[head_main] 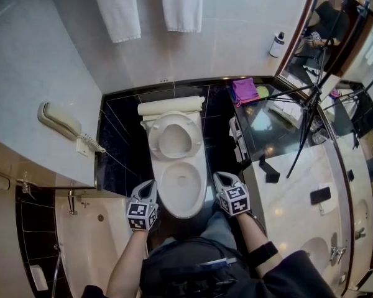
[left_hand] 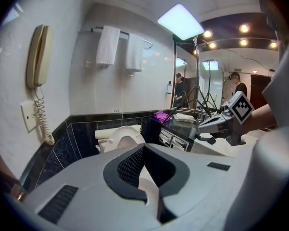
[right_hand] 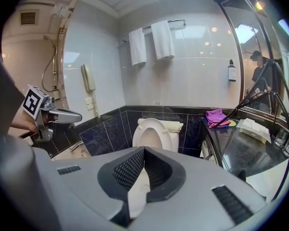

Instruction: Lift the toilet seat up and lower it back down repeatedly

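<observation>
pale walls (head_main: 236,30) above black tiles (head_main: 121,135)

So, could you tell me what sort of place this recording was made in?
A bathroom, probably a hotel one: a white toilet stands against dark tiles, two white towels hang on a rail above it, and a wall phone is mounted near a bathtub.

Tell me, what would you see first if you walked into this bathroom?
The white toilet in the middle stands out first, with its seat tipped up. The left claw and the right claw hang on either side of the bowl's front, both shut and empty. A bright purple cloth lies on the dark counter to the right.
</observation>
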{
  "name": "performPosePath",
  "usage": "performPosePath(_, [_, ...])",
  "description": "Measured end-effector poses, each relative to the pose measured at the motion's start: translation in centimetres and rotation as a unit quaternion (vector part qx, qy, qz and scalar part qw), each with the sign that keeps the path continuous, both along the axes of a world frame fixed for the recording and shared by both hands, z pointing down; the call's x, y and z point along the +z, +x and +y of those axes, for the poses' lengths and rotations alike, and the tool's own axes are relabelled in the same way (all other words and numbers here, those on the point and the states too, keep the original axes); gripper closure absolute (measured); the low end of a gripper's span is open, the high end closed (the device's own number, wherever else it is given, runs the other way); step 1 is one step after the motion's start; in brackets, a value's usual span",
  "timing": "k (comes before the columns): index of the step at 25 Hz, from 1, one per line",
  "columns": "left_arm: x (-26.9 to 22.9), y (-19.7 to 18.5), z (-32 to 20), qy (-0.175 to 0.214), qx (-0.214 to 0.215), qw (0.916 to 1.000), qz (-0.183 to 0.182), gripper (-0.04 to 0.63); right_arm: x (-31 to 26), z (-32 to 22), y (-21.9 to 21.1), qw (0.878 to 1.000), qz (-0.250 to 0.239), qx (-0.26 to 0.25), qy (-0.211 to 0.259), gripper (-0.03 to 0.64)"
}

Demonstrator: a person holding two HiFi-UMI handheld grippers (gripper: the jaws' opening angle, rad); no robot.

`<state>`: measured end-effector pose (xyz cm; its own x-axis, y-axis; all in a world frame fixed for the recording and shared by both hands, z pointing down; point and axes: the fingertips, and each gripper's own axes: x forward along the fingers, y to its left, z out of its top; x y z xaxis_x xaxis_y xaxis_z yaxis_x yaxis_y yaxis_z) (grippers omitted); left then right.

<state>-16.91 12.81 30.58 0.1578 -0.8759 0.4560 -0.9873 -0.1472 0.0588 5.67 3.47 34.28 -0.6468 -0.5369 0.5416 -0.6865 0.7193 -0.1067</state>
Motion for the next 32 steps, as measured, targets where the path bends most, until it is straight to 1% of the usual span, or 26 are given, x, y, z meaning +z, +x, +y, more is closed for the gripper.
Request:
performPosePath(6, [-0.1, 0.0, 1.7, 0.000, -0.003, 1.0000, 0.006, 0.598, 0.5, 1.8, 0.6, 1.000, 0.003, 0.006, -0.004, 0.600])
performPosePath(12, [0.4, 0.9, 1.3, -0.004, 0.004, 1.0000, -0.007, 0.598, 0.8, 1.6, 1.3, 1.000, 0.011, 0.004, -0.005, 0.600])
performPosePath(16, [0.4, 1.4, 0.4, -0.004, 0.005, 0.9999, -0.014, 0.598, 1.1, 0.6, 1.2, 1.000, 0.028, -0.013, 0.001, 0.600])
performPosePath(22, [1.1, 1.4, -1.6, -0.008, 0.000, 0.9997, -0.021, 0.597, 0.3, -2.6, -0.8, 0.995, 0.081, -0.053, 0.040, 0.596])
performPosePath(26, [2.0, 1.3, -3.4, -0.014, -0.010, 0.9996, -0.021, 0.597, 0.1, -6.1, -2.4, 0.990, 0.102, -0.077, 0.064, 0.550])
performPosePath(29, [2.6, 1.3, -5.2, -0.016, -0.018, 0.9995, -0.021, 0.597, 0.3, -9.1, -3.8, 0.986, 0.116, -0.095, 0.078, 0.530])
performPosePath(32, [2.8, 1.7, -7.2, -0.024, -0.021, 0.9993, -0.018, 0.597, 1.4, -12.0, -5.5, 0.980, 0.132, -0.124, 0.087, 0.475])
